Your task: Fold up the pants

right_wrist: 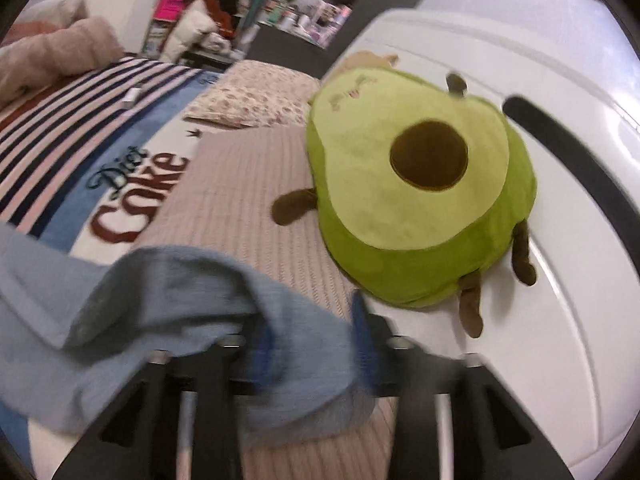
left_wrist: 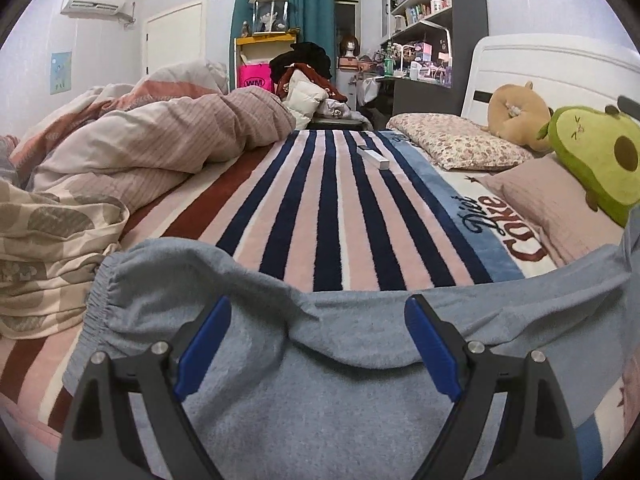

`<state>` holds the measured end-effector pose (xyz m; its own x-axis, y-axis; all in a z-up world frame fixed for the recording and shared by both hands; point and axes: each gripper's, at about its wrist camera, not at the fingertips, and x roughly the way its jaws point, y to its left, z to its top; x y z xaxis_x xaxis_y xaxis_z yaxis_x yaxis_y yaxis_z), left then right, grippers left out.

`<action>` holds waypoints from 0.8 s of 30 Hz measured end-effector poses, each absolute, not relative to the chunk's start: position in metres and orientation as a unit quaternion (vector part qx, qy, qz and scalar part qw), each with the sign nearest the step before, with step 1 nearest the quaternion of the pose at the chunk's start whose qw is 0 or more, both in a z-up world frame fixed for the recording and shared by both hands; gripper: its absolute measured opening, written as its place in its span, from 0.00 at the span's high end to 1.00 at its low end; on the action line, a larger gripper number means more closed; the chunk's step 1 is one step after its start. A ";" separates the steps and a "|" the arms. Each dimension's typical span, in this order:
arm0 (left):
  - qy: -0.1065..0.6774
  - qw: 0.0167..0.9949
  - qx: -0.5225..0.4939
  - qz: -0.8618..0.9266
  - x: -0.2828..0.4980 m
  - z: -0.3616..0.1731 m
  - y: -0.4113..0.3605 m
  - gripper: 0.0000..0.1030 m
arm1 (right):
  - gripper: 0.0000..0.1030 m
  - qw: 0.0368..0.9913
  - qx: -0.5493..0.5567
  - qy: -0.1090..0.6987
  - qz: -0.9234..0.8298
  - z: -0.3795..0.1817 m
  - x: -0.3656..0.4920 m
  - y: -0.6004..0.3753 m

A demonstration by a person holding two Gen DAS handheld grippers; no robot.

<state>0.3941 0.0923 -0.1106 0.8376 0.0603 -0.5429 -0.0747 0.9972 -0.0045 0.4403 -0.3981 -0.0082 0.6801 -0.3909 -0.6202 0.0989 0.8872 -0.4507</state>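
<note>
The light blue pants (left_wrist: pixel 320 380) lie across the striped blanket (left_wrist: pixel 320 200) on the bed, with the elastic waistband (left_wrist: pixel 94 308) at the left. My left gripper (left_wrist: pixel 318 344) is open above the pants, its blue-padded fingers (left_wrist: pixel 204 344) spread wide with only cloth below them. My right gripper (right_wrist: pixel 308 344) is shut on an end of the pants (right_wrist: pixel 160 300) and holds it lifted over the pink pillow (right_wrist: pixel 240 200). The right wrist view is blurred by motion.
A green avocado plush (right_wrist: pixel 416 192) lies just ahead of the right gripper against the white headboard (right_wrist: pixel 520 80). A crumpled duvet (left_wrist: pixel 140 144) fills the left of the bed. A floral pillow (left_wrist: pixel 456 144), a tan plush (left_wrist: pixel 516 112) and a small white box (left_wrist: pixel 374 156) lie further back.
</note>
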 end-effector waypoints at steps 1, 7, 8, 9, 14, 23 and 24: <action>0.282 0.959 -0.008 0.035 0.394 -0.111 0.090 0.16 | 0.56 0.897 -0.183 0.378 -0.137 -0.014 0.446 -0.402; 0.279 0.960 -0.019 0.028 0.392 -0.108 0.091 0.16 | 0.36 0.923 -0.063 0.364 -0.110 -0.009 0.434 -0.428; 0.273 0.961 -0.022 0.030 0.391 -0.107 0.093 0.16 | 0.33 0.930 -0.036 0.356 -0.086 -0.002 0.426 -0.427; 0.269 0.962 -0.024 0.032 0.389 -0.105 0.094 0.16 | 0.25 0.933 -0.030 0.352 -0.074 0.001 0.421 -0.423; 0.264 0.963 -0.044 0.031 0.387 -0.101 0.103 0.16 | 0.20 0.925 -0.128 0.347 -0.087 0.007 0.404 -0.387; 0.267 0.963 -0.034 0.020 0.390 -0.104 0.097 0.16 | 0.24 0.911 -0.074 0.398 -0.080 -0.038 0.398 -0.426; 0.268 0.963 -0.029 0.021 0.390 -0.105 0.095 0.16 | 0.42 0.911 -0.071 0.398 -0.082 -0.042 0.399 -0.428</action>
